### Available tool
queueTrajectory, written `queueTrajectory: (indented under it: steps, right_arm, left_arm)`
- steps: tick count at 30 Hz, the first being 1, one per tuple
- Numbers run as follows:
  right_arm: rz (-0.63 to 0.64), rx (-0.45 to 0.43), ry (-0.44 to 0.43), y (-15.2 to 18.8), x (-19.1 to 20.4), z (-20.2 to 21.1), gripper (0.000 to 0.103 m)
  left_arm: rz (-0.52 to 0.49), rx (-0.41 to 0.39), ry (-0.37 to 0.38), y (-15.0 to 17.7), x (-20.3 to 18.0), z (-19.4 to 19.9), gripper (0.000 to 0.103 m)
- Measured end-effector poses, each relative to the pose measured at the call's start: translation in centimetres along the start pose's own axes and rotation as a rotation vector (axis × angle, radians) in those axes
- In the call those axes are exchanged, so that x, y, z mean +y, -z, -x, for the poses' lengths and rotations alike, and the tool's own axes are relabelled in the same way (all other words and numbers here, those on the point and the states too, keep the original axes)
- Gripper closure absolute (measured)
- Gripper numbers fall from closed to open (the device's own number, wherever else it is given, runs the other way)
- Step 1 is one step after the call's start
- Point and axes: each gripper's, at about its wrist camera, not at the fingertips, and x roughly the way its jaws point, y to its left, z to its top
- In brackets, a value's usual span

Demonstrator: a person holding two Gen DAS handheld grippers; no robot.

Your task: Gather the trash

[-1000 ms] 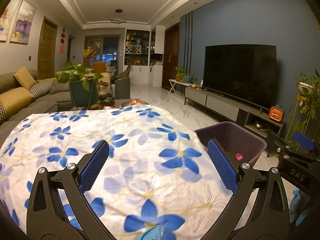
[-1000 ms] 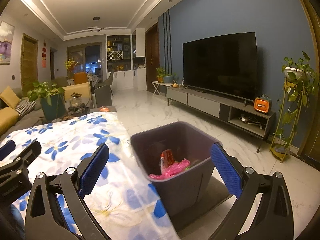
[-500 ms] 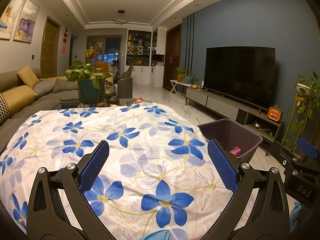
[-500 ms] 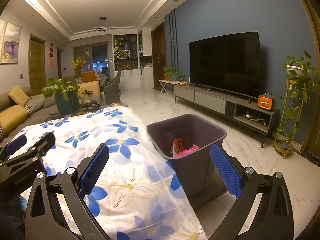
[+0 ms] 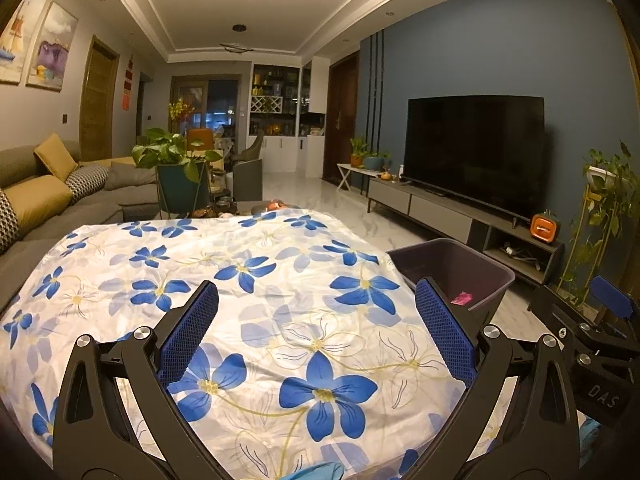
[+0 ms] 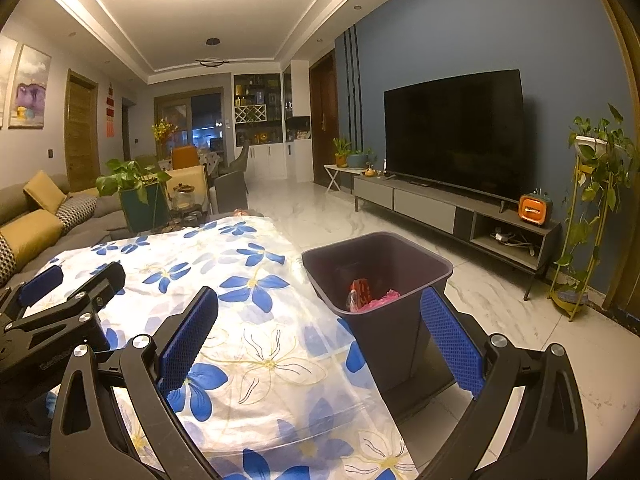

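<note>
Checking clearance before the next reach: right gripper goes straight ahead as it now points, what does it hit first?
Most likely the dark trash bin: it stands between the open fingers of the right gripper, a little right of centre, beside the flowered cloth. Depth is unclear; a slightly lower line would brush the cloth's edge first.

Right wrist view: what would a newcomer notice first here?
The white cloth with blue flowers fills the lower left, bare of trash. Beside it on the marble floor stands the dark plastic bin, with red and pink wrappers inside. The open right gripper frames both.
</note>
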Motion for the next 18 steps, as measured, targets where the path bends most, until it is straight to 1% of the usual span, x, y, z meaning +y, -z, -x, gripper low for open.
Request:
queueTrajectory:
  steps: [18]
  right_arm:
    - [0.001, -0.012, -0.012, -0.3, 0.2, -0.1, 0.006]
  left_arm:
    - [0.009, 0.003, -0.025, -0.2, 0.6, 1.0, 0.006]
